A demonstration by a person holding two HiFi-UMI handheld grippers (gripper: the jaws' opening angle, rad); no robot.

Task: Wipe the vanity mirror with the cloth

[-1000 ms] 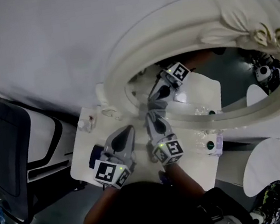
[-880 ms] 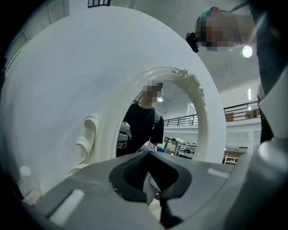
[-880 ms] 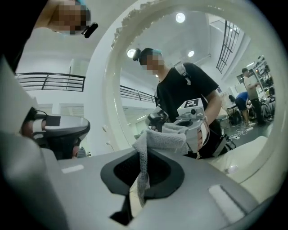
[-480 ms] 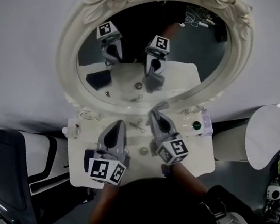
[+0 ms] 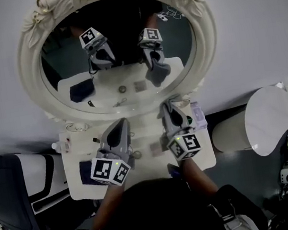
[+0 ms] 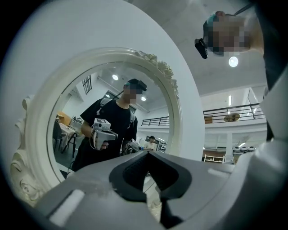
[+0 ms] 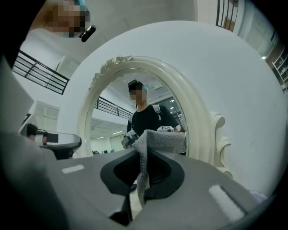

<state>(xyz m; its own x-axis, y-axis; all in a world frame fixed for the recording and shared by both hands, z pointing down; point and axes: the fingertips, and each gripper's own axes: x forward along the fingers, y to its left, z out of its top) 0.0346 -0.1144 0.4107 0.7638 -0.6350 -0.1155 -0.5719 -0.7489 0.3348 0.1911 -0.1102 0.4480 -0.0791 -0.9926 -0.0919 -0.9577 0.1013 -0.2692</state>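
The oval vanity mirror [image 5: 117,46] in its ornate cream frame [image 5: 35,96] stands behind the white tabletop [image 5: 72,168] and fills both gripper views [image 6: 112,112] [image 7: 135,112]. My right gripper [image 5: 169,108] [image 7: 143,155] points at the lower right of the glass, a short way off it, and is shut on a grey knitted cloth [image 7: 157,139] that sticks out past its tips. My left gripper [image 5: 118,131] [image 6: 147,155] hovers over the tabletop to its left, jaws shut with nothing between them. The glass reflects both grippers and the person.
On the tabletop lie a dark blue pouch [image 5: 85,171], a small bottle [image 5: 63,146], a green-capped item [image 5: 190,120] and a few small bits. A black chair [image 5: 8,196] stands at the left, a round white surface [image 5: 271,119] at the right.
The head view has swung so the whole mirror is now centred above the grippers. Both grippers stay over the tabletop in front of it, and the right one still grips the cloth.
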